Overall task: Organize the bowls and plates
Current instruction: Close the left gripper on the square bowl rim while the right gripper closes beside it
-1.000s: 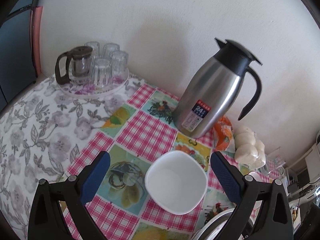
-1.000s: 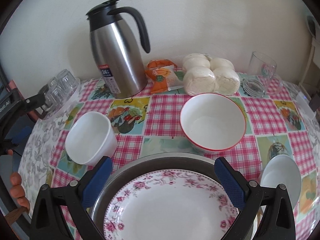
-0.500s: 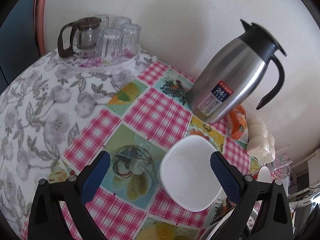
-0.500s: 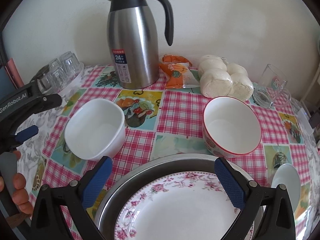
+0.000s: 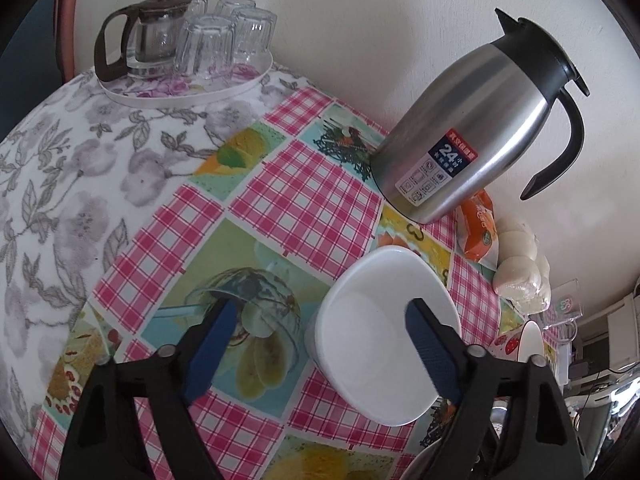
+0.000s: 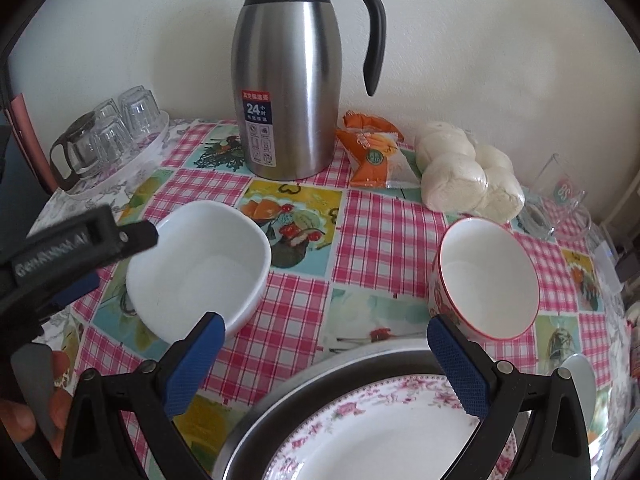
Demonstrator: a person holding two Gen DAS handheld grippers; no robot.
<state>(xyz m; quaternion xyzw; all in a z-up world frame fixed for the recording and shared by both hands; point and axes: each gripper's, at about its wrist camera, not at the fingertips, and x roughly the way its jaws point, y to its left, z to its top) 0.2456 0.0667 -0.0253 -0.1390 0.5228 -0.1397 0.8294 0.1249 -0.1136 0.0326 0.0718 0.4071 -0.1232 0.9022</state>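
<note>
A plain white squarish bowl (image 5: 384, 332) (image 6: 200, 268) sits on the checked tablecloth. My left gripper (image 5: 320, 320) is open, its right finger over the bowl's inside and its left finger outside the near-left rim; it also shows in the right wrist view (image 6: 76, 248). A red-rimmed white bowl (image 6: 488, 280) stands to the right. A floral plate (image 6: 384, 432) lies in a grey metal basin (image 6: 320, 376) at the front. My right gripper (image 6: 324, 340) is open and empty just above the basin's far rim. A small white dish (image 6: 576, 372) lies at the far right.
A steel thermos jug (image 6: 288, 92) (image 5: 472, 148) stands at the back by the wall. An orange snack packet (image 6: 372, 152), bagged white buns (image 6: 468, 172) and a glass mug (image 6: 560, 200) lie to its right. A tray of upturned glasses with a glass teapot (image 5: 184, 52) stands back left.
My left gripper has moved forward and down onto the white bowl, its right finger now over the bowl. The right gripper has moved closer to the table's back.
</note>
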